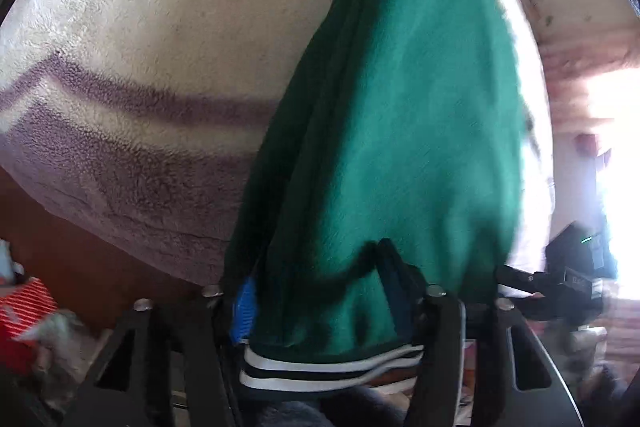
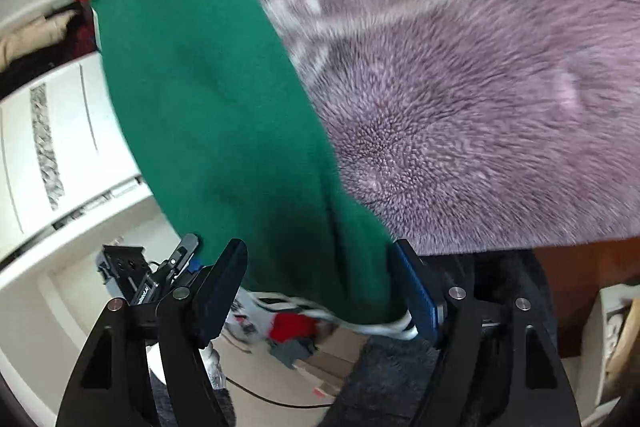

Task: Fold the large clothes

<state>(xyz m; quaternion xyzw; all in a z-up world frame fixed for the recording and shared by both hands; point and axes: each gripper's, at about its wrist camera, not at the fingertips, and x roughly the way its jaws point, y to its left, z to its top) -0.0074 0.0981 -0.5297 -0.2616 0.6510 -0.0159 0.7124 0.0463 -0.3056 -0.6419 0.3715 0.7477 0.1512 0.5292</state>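
Green garment [image 1: 392, 115] stretched between both grippers over fuzzy purple-and-cream blanket [image 1: 132, 75]. Left gripper [image 1: 320, 291]: striped hem end bunched between jaws, gap narrow, cloth filling it; whether pads press, cannot tell. Right gripper [image 2: 320, 267]: jaws wide apart, cloth hanging between them, brushing right blue pad [image 2: 416, 291], clear of left finger. No clamp there. Blanket motion-blurred in right view.
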